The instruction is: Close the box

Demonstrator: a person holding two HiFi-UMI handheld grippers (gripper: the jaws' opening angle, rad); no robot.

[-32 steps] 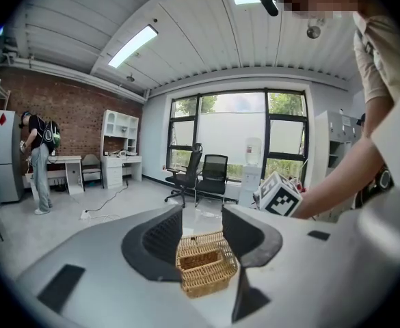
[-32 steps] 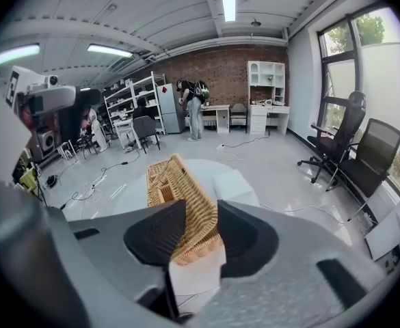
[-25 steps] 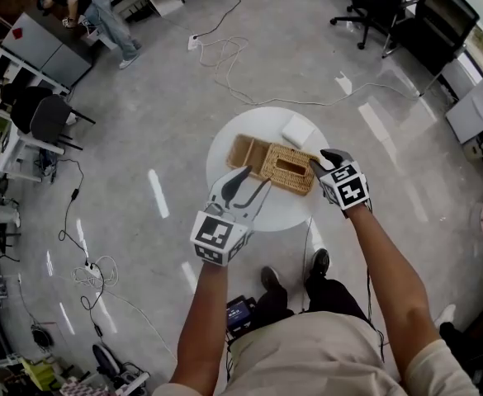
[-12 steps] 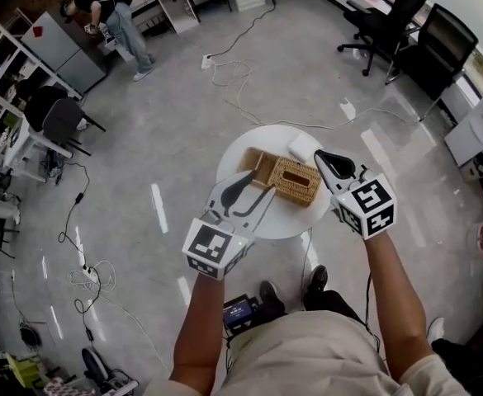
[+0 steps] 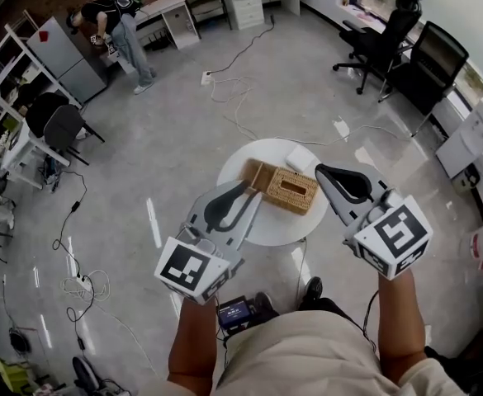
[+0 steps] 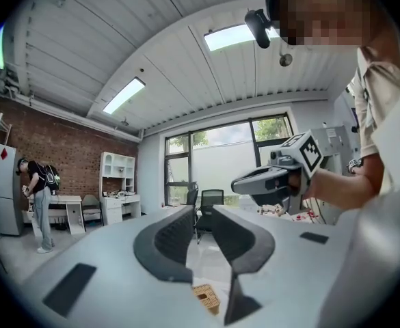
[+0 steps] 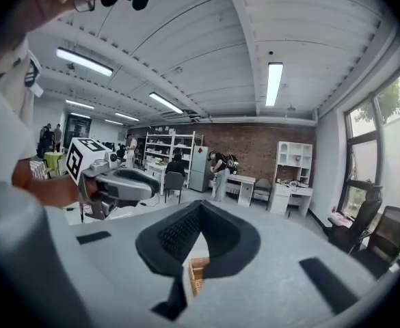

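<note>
Left hand-held gripper, empty, narrowly apart after closing; right hand-held gripper together; both above box.

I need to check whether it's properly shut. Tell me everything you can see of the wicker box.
The wicker box is a tan, woven, oblong basket lying flat and slanted on the round white table. Its top face has a long slot in the middle. At its left end, a lower woven section looks open on top. A white pack lies just behind it, and whether they touch is unclear. Only the table visibly touches it.
</note>
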